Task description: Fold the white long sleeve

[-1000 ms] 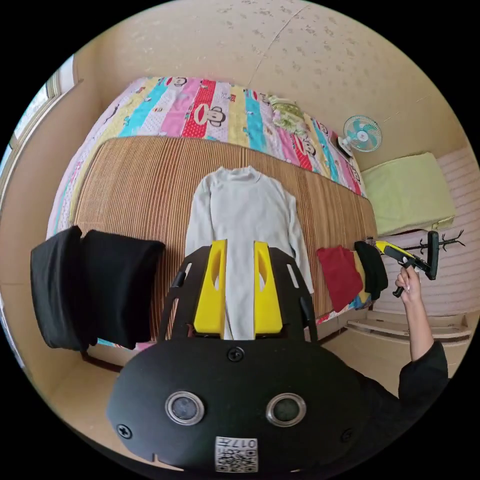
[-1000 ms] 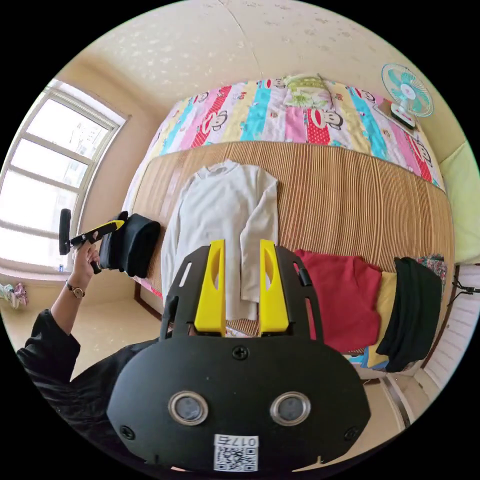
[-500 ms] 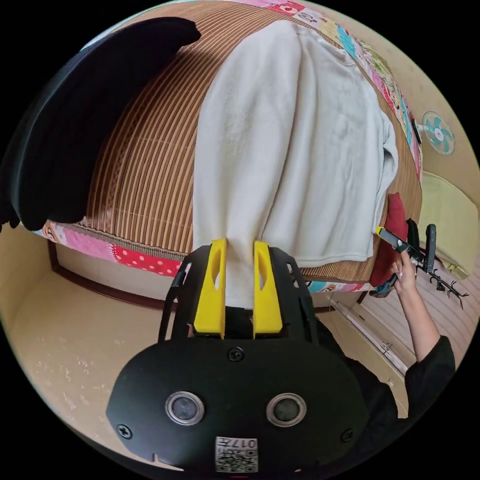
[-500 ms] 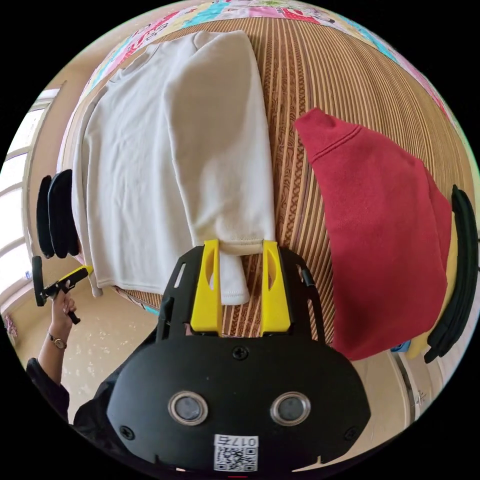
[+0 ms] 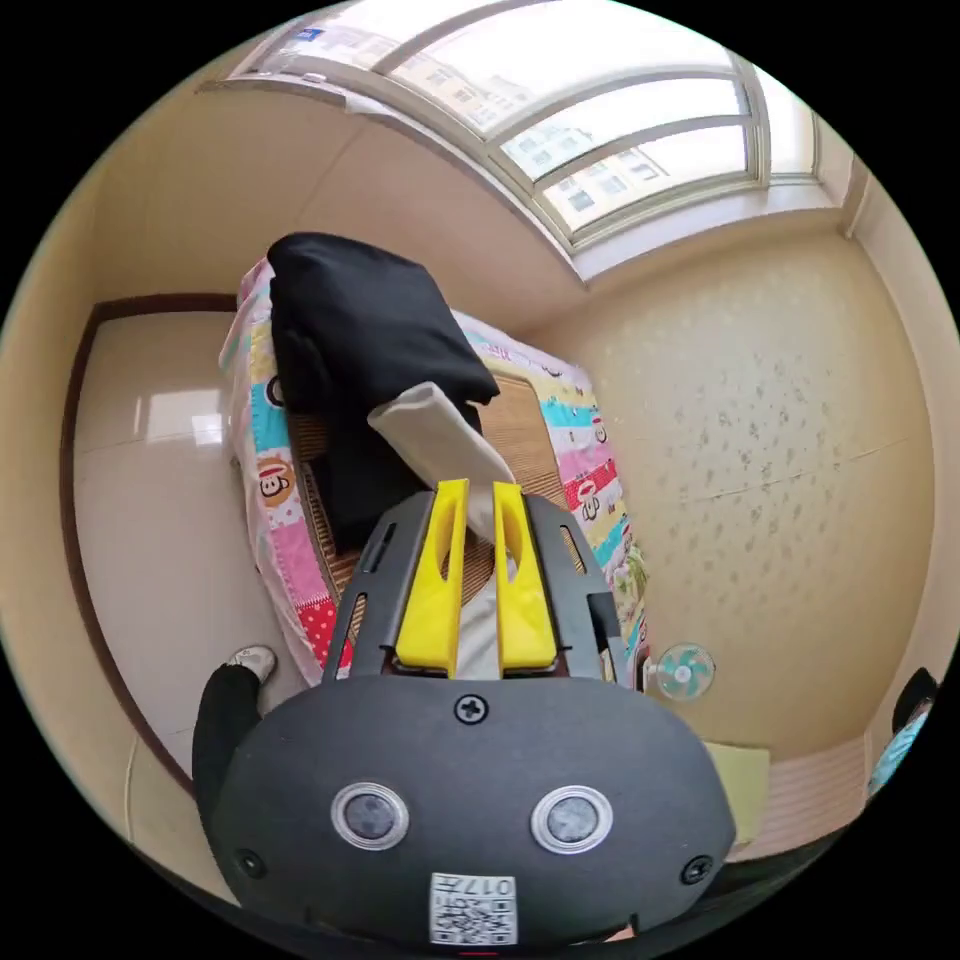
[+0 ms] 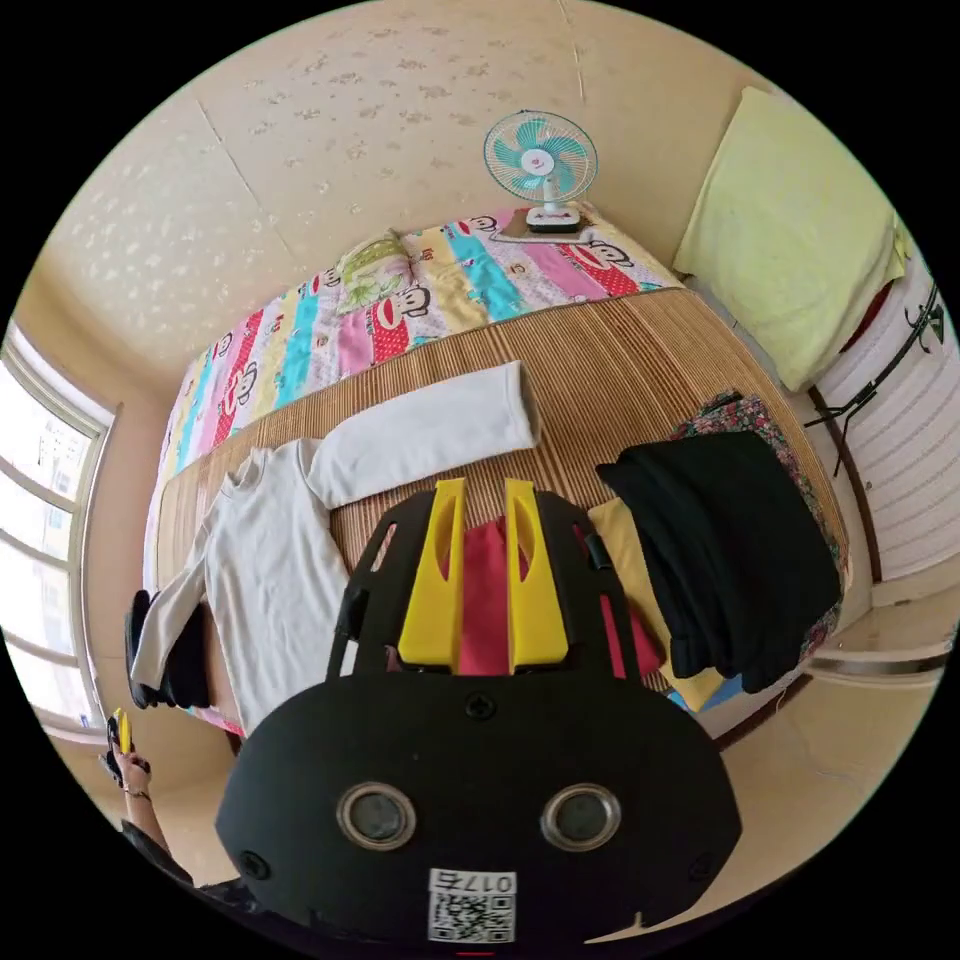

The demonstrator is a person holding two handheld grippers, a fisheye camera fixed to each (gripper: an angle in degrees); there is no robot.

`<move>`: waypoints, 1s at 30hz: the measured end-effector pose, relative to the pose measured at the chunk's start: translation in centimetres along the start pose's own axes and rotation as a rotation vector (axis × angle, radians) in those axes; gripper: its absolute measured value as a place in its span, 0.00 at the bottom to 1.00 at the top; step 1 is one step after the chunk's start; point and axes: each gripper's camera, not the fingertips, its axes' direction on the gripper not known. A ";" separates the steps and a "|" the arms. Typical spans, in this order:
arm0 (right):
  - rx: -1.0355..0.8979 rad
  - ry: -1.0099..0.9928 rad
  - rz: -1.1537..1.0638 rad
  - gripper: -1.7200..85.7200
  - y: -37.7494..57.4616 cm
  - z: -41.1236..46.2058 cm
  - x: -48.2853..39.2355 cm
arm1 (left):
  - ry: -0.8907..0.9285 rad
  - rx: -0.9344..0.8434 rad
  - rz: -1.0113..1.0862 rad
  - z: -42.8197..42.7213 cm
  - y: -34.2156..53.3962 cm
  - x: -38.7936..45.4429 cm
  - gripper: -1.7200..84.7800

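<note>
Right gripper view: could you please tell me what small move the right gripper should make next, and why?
Probably bring the right gripper, open and empty above the red garment, over to the cuff of the sleeve and close on it. The sleeve lies stretched out on the mat, not yet folded over the shirt.

Soft matt white cloth shirt (image 6: 270, 560) on ribbed woven mat (image 6: 600, 370); glossy floor (image 5: 150, 500).

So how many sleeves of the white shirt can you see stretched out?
2. One sleeve lies spread sideways across the bamboo mat; the other sleeve stretches off toward the black clothes pile at the bed's edge.
</note>
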 end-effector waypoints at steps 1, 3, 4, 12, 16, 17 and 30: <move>-0.106 -0.047 -0.051 0.11 0.8 2.9 -1.9 | -0.011 -0.147 0.083 4.0 1.4 1.4 0.10; -0.253 -0.142 -0.172 0.11 2.4 7.4 -5.8 | -0.010 -0.370 0.237 10.6 3.8 3.9 0.10; -0.310 -0.168 -0.251 0.11 3.6 10.1 -8.6 | -0.030 -0.499 0.346 14.9 5.6 5.5 0.09; -0.490 0.046 -0.675 0.09 12.3 18.9 -15.9 | -0.486 -0.822 0.698 26.9 17.3 4.5 0.06; -0.556 -0.041 -0.698 0.07 15.7 15.4 -11.8 | -0.541 -0.870 0.484 22.7 19.5 -0.4 0.03; -0.587 -0.071 -0.686 0.07 16.1 14.5 -10.7 | -0.525 -0.877 0.445 22.0 19.6 -1.3 0.03; -0.872 -0.115 -0.490 0.04 8.5 14.6 -11.1 | 0.032 -0.058 -0.098 2.2 -6.6 -11.7 0.13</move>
